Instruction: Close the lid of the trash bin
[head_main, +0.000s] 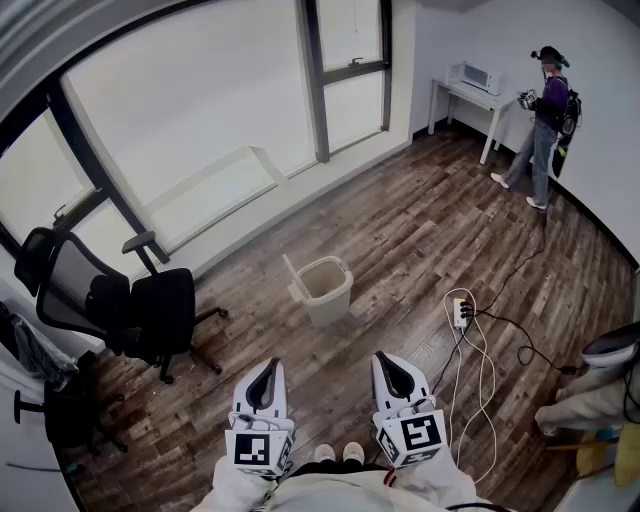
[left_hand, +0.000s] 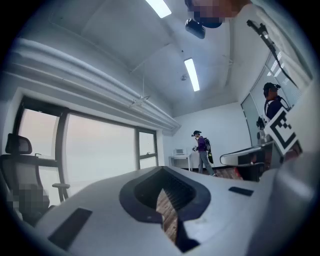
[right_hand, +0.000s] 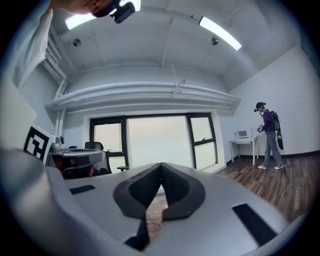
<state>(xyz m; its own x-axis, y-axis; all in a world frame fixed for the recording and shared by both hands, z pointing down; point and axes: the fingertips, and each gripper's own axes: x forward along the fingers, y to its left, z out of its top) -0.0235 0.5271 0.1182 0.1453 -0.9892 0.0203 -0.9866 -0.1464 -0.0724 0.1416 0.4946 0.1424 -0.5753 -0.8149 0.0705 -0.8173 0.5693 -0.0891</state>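
Bin (head_main: 328, 292) stands open, its lid (head_main: 291, 271) tipped up at the left rim, so nothing of the task looks done yet. The left gripper (head_main: 266, 368) and right gripper (head_main: 386, 360) hang well apart from the bin, on its near side, and neither touches it. Each has its jaws pressed together at the tips with nothing between them. What seems left is all of it: reach the lid and swing it down over the bin's mouth.

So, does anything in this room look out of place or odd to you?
The trash bin stands alone in the open with its lid flipped up. To its right, a power strip and loose cables sprawl over the floor, a likely trip hazard.
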